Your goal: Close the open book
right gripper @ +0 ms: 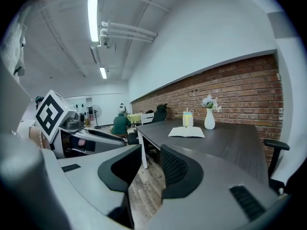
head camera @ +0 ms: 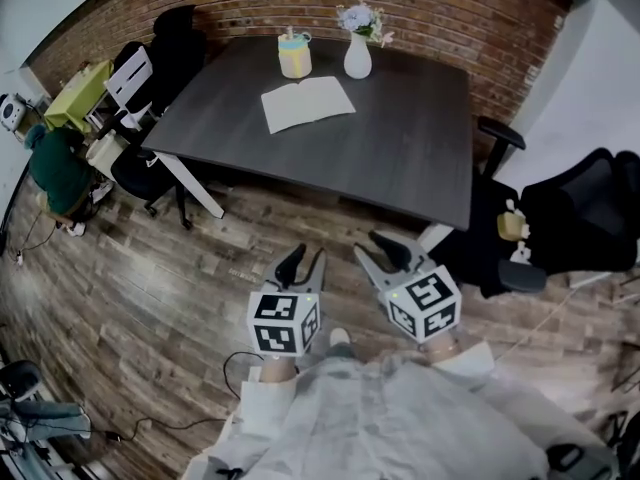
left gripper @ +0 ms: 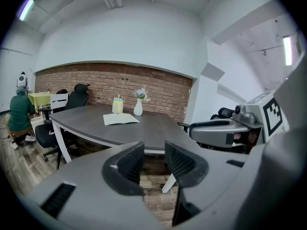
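Left tool (head camera: 304,265): jaws partly apart, nothing between them.
Right tool (head camera: 372,250): likewise partly apart, empty.
Position: both over the wooden floor (head camera: 150,298), short of the table (head camera: 400,148).
Book (head camera: 307,103): lying open, pages up, on the table's far half, near a cup (head camera: 294,54) and a vase (head camera: 357,56), well apart from both tools. Its cover edges are too small to make out from here.
Step in hand: approach; book untouched.
Next move, likely: reach across the table, catch one cover's outer edge and fold it over.
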`<control>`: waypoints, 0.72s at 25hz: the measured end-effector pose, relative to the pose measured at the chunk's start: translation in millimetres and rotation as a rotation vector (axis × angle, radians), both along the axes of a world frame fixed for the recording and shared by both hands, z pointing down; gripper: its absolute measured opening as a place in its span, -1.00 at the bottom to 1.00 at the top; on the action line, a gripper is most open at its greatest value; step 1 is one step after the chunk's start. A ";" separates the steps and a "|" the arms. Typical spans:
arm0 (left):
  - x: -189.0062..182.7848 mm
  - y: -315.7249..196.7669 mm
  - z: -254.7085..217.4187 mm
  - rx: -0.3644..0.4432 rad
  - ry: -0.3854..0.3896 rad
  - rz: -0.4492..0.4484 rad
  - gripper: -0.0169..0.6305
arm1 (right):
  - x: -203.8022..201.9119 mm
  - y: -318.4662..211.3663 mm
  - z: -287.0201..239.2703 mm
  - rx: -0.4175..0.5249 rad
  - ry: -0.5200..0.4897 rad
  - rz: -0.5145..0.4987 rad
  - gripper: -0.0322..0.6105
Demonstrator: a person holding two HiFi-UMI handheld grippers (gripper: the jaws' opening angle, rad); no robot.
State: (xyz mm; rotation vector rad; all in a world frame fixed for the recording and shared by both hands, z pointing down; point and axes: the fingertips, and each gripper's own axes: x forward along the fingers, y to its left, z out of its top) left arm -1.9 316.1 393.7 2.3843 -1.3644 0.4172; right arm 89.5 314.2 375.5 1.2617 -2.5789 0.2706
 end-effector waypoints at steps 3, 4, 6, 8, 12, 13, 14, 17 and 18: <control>-8.4 -14.2 3.3 -0.010 -0.004 0.020 -0.54 | -10.6 -12.8 3.5 -0.011 -0.012 0.004 -0.55; -10.5 -17.7 4.3 -0.012 -0.004 0.024 -0.54 | -12.9 -16.3 4.6 -0.014 -0.011 0.008 -0.55; -12.4 -22.8 6.7 -0.018 0.002 0.029 -0.54 | -14.9 -21.5 5.4 -0.016 -0.004 0.017 -0.55; -11.8 -26.1 11.5 -0.029 0.015 0.031 -0.54 | -14.8 -24.4 6.5 -0.020 0.005 0.017 -0.55; -5.8 -34.3 24.3 -0.062 0.043 0.054 -0.54 | -7.1 -32.3 17.4 -0.058 0.022 0.040 -0.55; -4.9 -36.2 27.1 -0.071 0.048 0.060 -0.54 | -6.5 -35.0 19.3 -0.064 0.023 0.042 -0.55; -4.5 -38.2 29.6 -0.078 0.051 0.066 -0.54 | -6.8 -38.0 20.6 -0.065 0.023 0.042 -0.55; -4.0 -47.5 34.4 -0.091 0.056 0.074 -0.54 | -9.7 -51.2 22.8 -0.056 0.020 0.038 -0.55; -4.6 -52.5 34.9 -0.093 0.058 0.073 -0.54 | -10.6 -57.1 23.5 -0.056 0.021 0.037 -0.55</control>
